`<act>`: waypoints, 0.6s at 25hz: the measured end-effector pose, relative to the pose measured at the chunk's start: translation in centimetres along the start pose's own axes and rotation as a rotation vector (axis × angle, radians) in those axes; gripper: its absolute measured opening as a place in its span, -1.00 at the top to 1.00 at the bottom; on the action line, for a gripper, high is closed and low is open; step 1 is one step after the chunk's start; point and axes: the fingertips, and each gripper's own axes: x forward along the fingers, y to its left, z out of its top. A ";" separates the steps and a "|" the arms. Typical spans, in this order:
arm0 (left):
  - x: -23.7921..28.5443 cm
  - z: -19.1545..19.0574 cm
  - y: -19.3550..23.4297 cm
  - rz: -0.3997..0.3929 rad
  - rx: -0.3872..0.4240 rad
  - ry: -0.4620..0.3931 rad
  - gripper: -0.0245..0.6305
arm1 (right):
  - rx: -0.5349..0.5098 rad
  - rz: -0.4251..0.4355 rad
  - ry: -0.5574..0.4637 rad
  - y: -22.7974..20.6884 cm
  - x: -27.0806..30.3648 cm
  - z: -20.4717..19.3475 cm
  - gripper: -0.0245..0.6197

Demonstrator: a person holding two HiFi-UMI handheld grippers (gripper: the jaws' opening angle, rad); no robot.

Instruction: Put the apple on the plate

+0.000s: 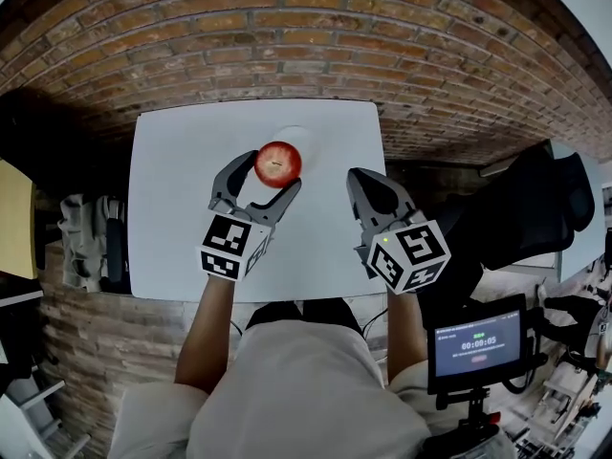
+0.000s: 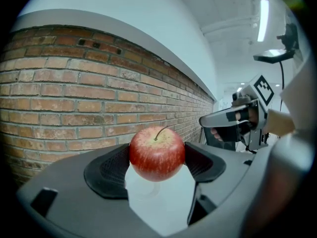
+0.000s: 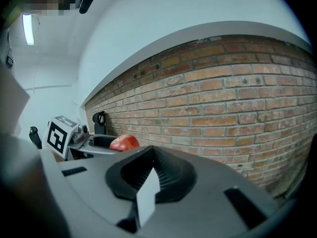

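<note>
The left gripper [image 1: 271, 172] is clamping a red, yellow-flecked apple [image 1: 278, 163] with a curved stem over the white plate [image 1: 300, 137] near the table's [image 1: 172, 208] far edge. The right gripper's [image 1: 361, 182] jaws are sitting almost closed, holding nothing.

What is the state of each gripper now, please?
Left gripper: jaws shut on the apple.
Right gripper: jaws shut, holding nothing.

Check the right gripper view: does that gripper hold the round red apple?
No, the right gripper has its jaws together, nothing between; the left gripper holds the round red apple.
</note>
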 end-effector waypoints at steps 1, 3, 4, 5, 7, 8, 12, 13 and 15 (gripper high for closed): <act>0.3 -0.1 0.2 0.003 -0.002 0.004 -0.17 | 0.002 0.005 0.004 -0.1 0.3 -0.2 0.91; 0.9 -0.5 0.4 0.007 -0.011 0.015 -0.17 | 0.005 0.016 0.015 -0.4 1.0 -0.6 0.91; 1.2 -0.7 0.5 0.009 -0.015 0.021 -0.17 | 0.006 0.022 0.021 -0.5 1.3 -0.9 0.91; 1.6 -1.0 0.6 0.010 -0.018 0.028 -0.17 | 0.007 0.028 0.026 -0.6 1.6 -1.2 0.91; 2.2 -1.5 0.8 0.010 -0.024 0.040 -0.17 | 0.011 0.038 0.038 -0.8 2.4 -1.6 0.91; 2.5 -1.7 0.9 0.010 -0.027 0.046 -0.17 | 0.013 0.042 0.044 -1.0 2.8 -1.8 0.91; 3.9 -2.7 1.4 0.012 -0.048 0.062 -0.17 | 0.019 0.052 0.063 -1.9 4.1 -2.6 0.91; 4.2 -3.0 1.6 0.012 -0.052 0.064 -0.17 | 0.020 0.052 0.067 -2.1 4.3 -2.8 0.91; 4.6 -3.4 1.8 0.012 -0.059 0.069 -0.17 | 0.022 0.053 0.072 -2.4 4.8 -3.0 0.91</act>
